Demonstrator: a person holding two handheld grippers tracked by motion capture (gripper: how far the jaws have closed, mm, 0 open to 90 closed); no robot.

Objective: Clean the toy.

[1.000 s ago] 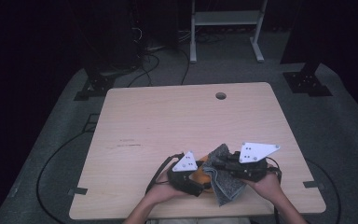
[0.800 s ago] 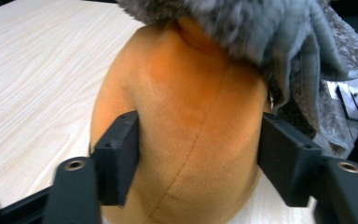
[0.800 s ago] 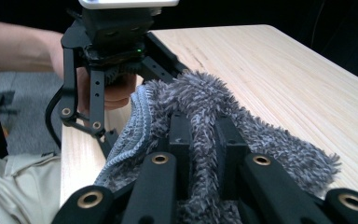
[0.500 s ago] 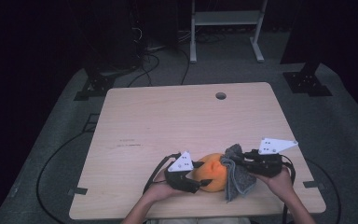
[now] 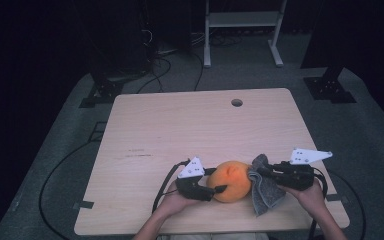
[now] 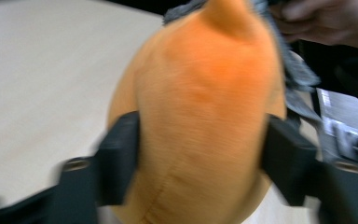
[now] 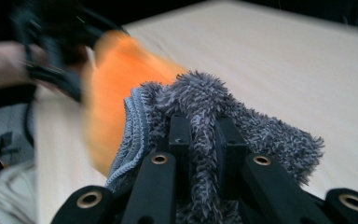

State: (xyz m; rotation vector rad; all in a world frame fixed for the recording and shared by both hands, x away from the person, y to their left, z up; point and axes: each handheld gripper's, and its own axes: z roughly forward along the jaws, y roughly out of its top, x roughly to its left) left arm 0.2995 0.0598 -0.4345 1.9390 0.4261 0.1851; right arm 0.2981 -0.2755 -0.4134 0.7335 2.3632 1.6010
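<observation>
The left gripper (image 5: 215, 188) has its fingers (image 6: 116, 158) spread wide around an orange plush (image 5: 230, 181), one finger pressed to each flank, as the left gripper view shows. The right gripper (image 5: 258, 170) has its fingers (image 7: 179, 135) drawn close together, pinching a fold of grey cloth (image 5: 265, 187) between them; in the right gripper view the pile bulges out on both sides of the fingers. The cloth hangs from that grip and touches the right side of the plush. Whether the plush rests on the desk (image 5: 180, 125) or is lifted just off it cannot be told.

Both grippers sit near the desk's near edge, right of its middle. The cloth's lower end lies close to that edge. The far half and the left side of the desk are bare wood, with a small round hole (image 5: 237, 102) near the far edge.
</observation>
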